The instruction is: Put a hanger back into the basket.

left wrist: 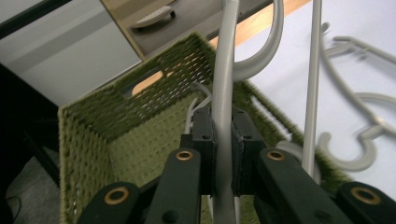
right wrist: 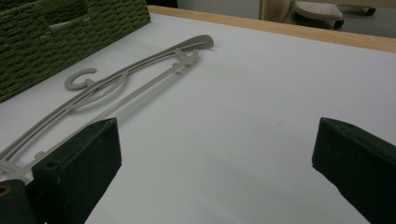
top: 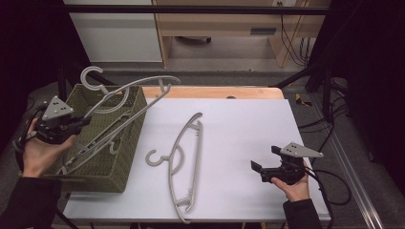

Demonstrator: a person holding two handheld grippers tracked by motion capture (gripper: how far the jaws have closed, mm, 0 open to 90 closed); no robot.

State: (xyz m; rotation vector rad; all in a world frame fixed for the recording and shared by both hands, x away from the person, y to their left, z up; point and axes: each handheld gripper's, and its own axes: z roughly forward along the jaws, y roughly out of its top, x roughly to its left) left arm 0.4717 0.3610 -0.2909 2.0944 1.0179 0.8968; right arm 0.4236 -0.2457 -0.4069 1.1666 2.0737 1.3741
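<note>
Holding a grey plastic hanger over the green woven basket, the left gripper sits at the basket's left wall in the high view; the hanger's hook pokes up past the far rim, its arm overhangs the right wall, and more hangers lie inside the basket. A second hanger lies flat on the white table, just right of the basket, hook toward it. The right gripper rests low on the table, well apart from that hanger, jaws spread with nothing between. Left gripper view: jaws pinch the hanger's bar squarely between the pads, basket interior right behind, the table hanger visible off to the right. Grip looks centred on the pads but is on a thin bar, so the hanger could swivel. Right gripper view: both jaws wide apart, bare table between them, second hanger ahead-left, basket beyond it. Looks like the hangers are going into the basket. To do this step well: lower the held hanger along the basket's long axis, tip the overhanging arm inside the right wall first, keep the hook clear of the weave and the hangers below, release only once it's settled.
</note>
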